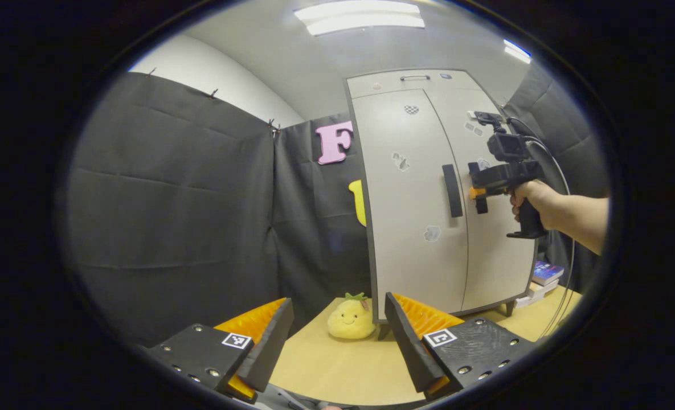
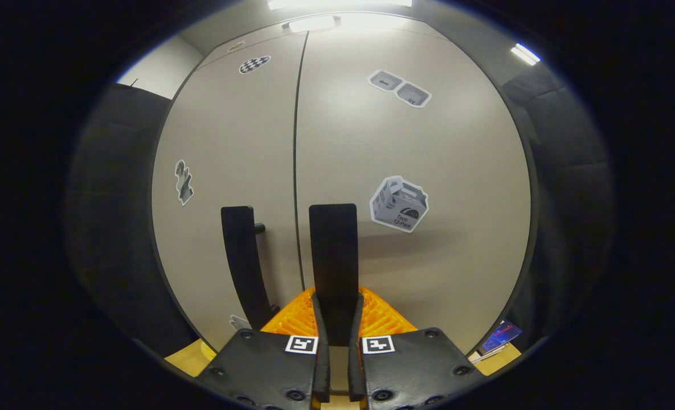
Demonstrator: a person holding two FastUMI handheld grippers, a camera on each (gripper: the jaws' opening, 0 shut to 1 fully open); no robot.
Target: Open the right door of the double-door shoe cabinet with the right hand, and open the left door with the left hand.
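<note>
My views are sharp but bowed at the edges — ceiling lights (image 1: 360, 16) glare on the cabinet (image 2: 343, 25) top, perhaps overexposed.

shoe cabinet (image 1: 417, 216): pale grey doors, black handles (image 2: 332, 250)
sticker (image 2: 254, 64): black-and-white checks
plush toy (image 1: 351, 318): yellow, green top
table (image 1: 337, 364): light wood
booth wall (image 1: 172, 199): dark grey cloth

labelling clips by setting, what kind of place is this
Probably a recording booth staged as a home corner: black cloth walls, a double-door shoe cabinet on a wooden table, a plush toy beside it.
</note>
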